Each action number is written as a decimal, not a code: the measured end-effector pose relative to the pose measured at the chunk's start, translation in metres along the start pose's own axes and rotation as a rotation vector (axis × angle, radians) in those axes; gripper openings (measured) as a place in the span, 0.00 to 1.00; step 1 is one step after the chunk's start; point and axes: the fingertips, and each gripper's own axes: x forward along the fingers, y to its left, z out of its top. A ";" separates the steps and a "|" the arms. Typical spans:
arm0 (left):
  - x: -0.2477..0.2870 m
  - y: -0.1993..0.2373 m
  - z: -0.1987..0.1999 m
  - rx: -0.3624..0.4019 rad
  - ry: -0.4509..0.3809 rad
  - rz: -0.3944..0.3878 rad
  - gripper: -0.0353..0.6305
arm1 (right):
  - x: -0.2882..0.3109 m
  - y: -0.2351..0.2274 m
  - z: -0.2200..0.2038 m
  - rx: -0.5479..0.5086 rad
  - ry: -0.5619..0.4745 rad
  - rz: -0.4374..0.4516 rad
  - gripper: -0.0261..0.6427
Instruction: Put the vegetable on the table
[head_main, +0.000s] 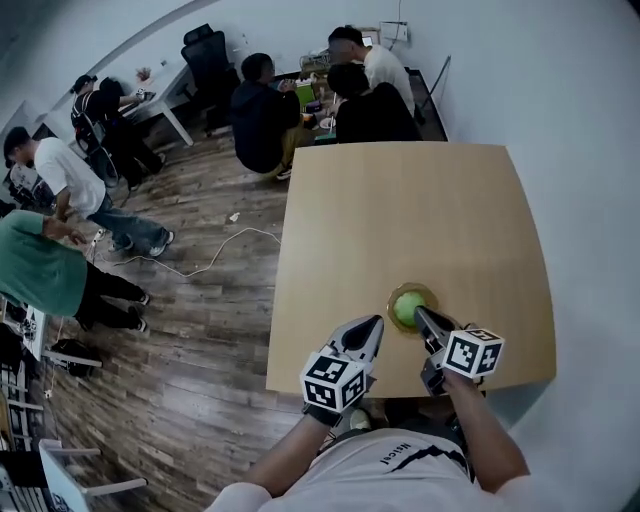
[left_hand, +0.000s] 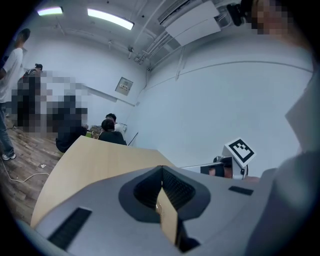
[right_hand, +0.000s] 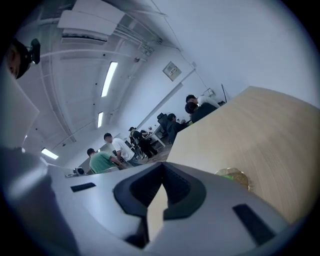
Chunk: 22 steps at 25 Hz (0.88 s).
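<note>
1. Both pairs of jaws are pressed together on nothing: left gripper (head_main: 370, 330), right gripper (head_main: 422, 316).
2. The vegetable (head_main: 407, 306), round and green with no clear long axis, sits in a shallow dish (head_main: 394, 293) near the table's (head_main: 400, 200) front edge. It lies just beside the right tips, so I judge that gripper should take it.
3. I see no legible writing; the shirt print is too small.

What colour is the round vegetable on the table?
Light green. The vegetable shows best in the head view, on a small brownish dish.
</note>
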 end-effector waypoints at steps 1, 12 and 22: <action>-0.003 -0.004 0.004 0.004 -0.007 -0.005 0.07 | -0.005 0.006 0.003 -0.027 -0.009 -0.004 0.06; -0.028 -0.041 0.033 0.063 -0.079 -0.032 0.07 | -0.048 0.061 0.028 -0.282 -0.125 -0.035 0.06; -0.034 -0.050 0.039 0.085 -0.109 -0.027 0.07 | -0.060 0.067 0.030 -0.318 -0.155 -0.049 0.06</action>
